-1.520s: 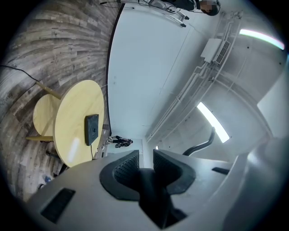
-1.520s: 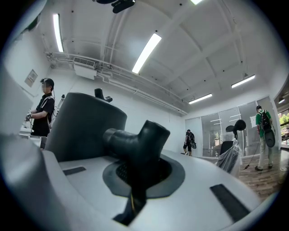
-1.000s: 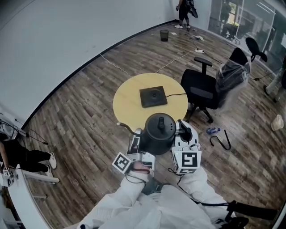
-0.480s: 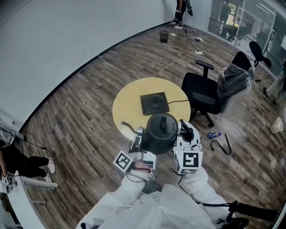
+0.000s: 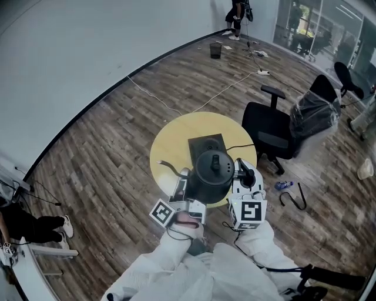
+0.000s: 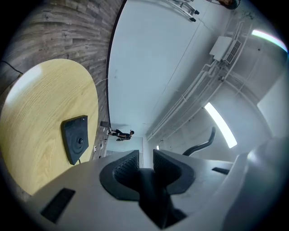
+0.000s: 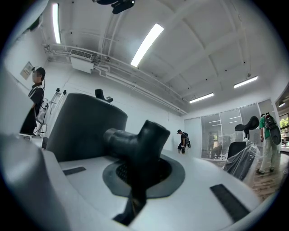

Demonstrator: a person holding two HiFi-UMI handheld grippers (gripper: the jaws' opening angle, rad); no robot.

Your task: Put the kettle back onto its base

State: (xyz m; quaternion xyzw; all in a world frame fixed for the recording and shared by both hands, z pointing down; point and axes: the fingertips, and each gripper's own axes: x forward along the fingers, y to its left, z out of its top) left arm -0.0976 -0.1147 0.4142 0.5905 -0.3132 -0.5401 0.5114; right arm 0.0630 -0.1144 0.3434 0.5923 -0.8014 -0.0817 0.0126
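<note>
The black gooseneck kettle (image 5: pixel 211 175) hangs in the air over the near edge of the round yellow table (image 5: pixel 170 150). My right gripper (image 5: pixel 242 176) is shut on its handle (image 7: pixel 135 144), which fills the jaws in the right gripper view. My left gripper (image 5: pixel 180 180) is shut on the lower part of the thin spout (image 5: pixel 167 167); in the left gripper view the spout (image 6: pixel 204 143) curves away beside the jaws (image 6: pixel 145 164). The square black base (image 5: pixel 207 143) lies on the table just beyond the kettle, and the left gripper view also shows the base (image 6: pixel 76 140) on the table (image 6: pixel 40 117).
A black office chair (image 5: pixel 271 132) stands close to the table's right side, with a plastic-wrapped chair (image 5: pixel 314 111) behind it. The base's cable (image 5: pixel 238 146) runs off the table toward the chair. A bottle (image 5: pixel 283 185) and a strap lie on the floor at the right. A person (image 5: pixel 238 13) stands far off.
The table and base have slid closer in the head view. The kettle, held the same way in both grippers, now overlaps the table's near edge and almost reaches the base.
</note>
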